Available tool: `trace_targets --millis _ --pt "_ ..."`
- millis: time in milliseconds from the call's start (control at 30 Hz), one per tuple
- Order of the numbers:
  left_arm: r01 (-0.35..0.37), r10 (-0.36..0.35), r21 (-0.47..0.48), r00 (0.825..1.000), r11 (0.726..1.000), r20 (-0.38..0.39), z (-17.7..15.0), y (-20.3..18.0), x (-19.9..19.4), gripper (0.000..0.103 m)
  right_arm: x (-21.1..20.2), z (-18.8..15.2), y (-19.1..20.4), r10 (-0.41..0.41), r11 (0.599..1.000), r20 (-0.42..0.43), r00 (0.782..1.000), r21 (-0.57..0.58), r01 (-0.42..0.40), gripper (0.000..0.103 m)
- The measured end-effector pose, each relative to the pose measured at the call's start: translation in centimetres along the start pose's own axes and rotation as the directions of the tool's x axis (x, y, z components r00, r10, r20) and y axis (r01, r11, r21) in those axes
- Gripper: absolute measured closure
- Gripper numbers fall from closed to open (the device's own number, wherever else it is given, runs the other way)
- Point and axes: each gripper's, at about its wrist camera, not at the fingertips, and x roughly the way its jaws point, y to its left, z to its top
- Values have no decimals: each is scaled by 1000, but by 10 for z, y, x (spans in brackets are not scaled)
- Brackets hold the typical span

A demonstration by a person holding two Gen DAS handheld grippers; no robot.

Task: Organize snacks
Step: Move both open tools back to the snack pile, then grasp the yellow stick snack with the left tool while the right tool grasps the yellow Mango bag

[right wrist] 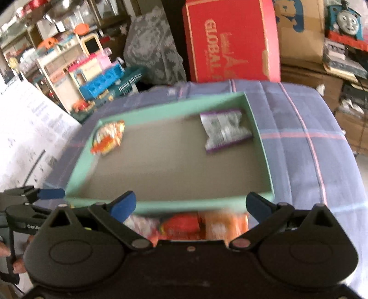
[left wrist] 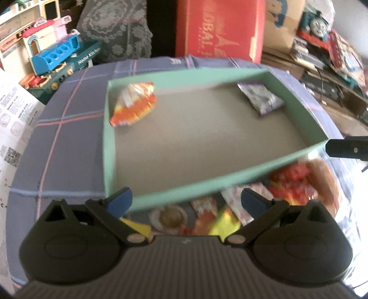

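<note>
A shallow green box (left wrist: pixel 108 147) (right wrist: pixel 264 156) lies on the plaid cloth. An orange snack bag (left wrist: pixel 133 103) (right wrist: pixel 108 136) lies in its far left corner. A silver and purple packet (left wrist: pixel 262 97) (right wrist: pixel 224 130) lies in its far right corner. A pile of loose snack packets (left wrist: pixel 230 211) (right wrist: pixel 188 224) lies just in front of the box's near wall. My left gripper (left wrist: pixel 186 202) is open and empty above the pile. My right gripper (right wrist: pixel 191 204) is open and empty above the pile's right part. The left gripper also shows in the right wrist view (right wrist: pixel 49 193).
A red carton (left wrist: pixel 220 27) (right wrist: pixel 232 41) stands behind the cloth-covered surface (left wrist: pixel 69 128). Toy houses (left wrist: pixel 50 50) are at the back left, cardboard boxes and a toy train (right wrist: pixel 345 18) at the back right. A white printed sheet (right wrist: pixel 27 128) lies at the left.
</note>
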Motion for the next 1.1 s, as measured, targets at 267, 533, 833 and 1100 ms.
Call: trace_targets --millis 267,533,833,1100 --pt "2 -1 69 1000 998 -17 -24 -20 4 3 -12 -42 -18 -41 992 -26 999 114 44 0" --pt "0 2 162 1000 987 -12 -28 -37 10 16 -21 -67 -15 23 988 -16 1000 151 -21 9" --pt "32 -21 204 998 979 -52 -30 -44 26 70 -4 -73 13 97 994 -64 993 49 -94 53" --pt "101 -86 142 991 985 -104 -48 -24 19 79 20 -71 14 45 999 -114 993 -6 -46 58"
